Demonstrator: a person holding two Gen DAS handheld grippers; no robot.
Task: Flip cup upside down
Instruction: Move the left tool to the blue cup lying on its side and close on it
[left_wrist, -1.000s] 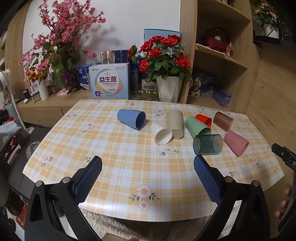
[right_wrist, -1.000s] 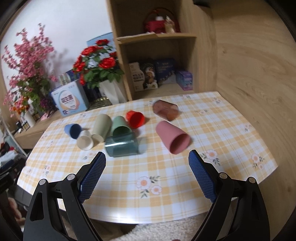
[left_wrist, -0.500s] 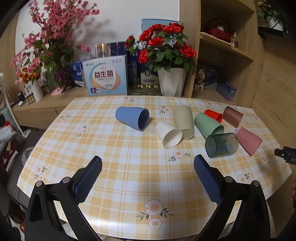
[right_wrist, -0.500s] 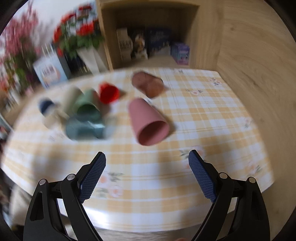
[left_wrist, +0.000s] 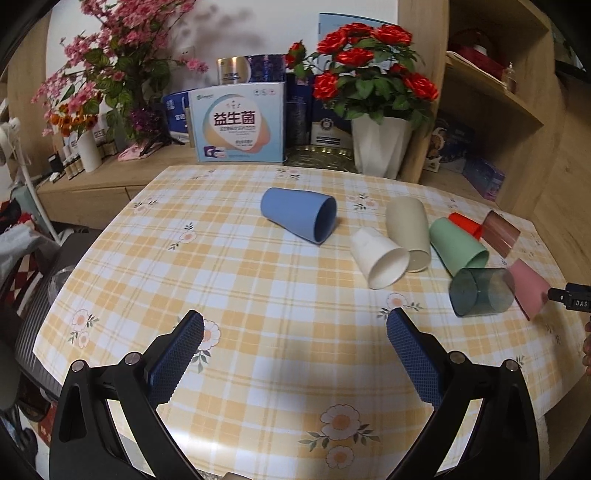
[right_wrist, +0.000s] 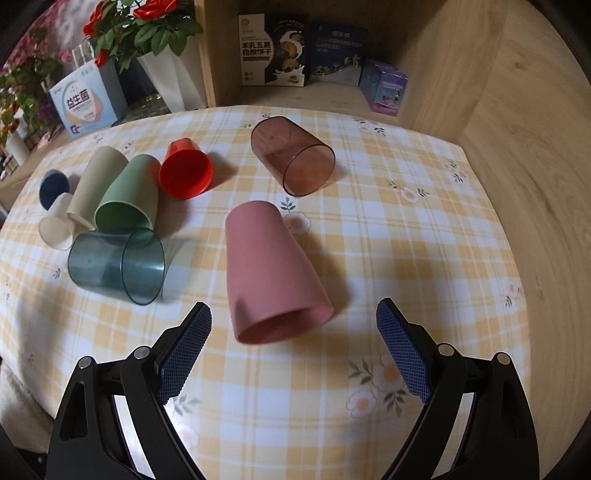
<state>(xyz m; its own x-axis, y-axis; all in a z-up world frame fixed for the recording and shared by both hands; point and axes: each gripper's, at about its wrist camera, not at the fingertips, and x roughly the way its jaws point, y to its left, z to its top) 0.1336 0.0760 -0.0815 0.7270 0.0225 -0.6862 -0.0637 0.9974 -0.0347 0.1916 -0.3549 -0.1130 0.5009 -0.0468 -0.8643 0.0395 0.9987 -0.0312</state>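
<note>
on the checked table (right_wrist: 424, 258), left to right in the right wrist view: a white cup (right_wrist: 55, 227), beige cup (right_wrist: 94, 184), green cup (right_wrist: 129, 199), teal clear cup (right_wrist: 114, 264), red cup (right_wrist: 186, 171), all on their sides. the pink cup (right_wrist: 271, 273) lies tipped, mouth toward the right gripper (right_wrist: 293, 330), whose fingers stand spread wide, holding nothing. the left gripper (left_wrist: 295, 332) is likewise spread and holding nothing.

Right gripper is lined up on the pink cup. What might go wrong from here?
The pink cup lies on its side, so a nudge from the open right gripper might roll it toward the teal cup. Its tapered wall may slip between the pads. The table edge is close on the right, so a dropped cup could fall off.
</note>
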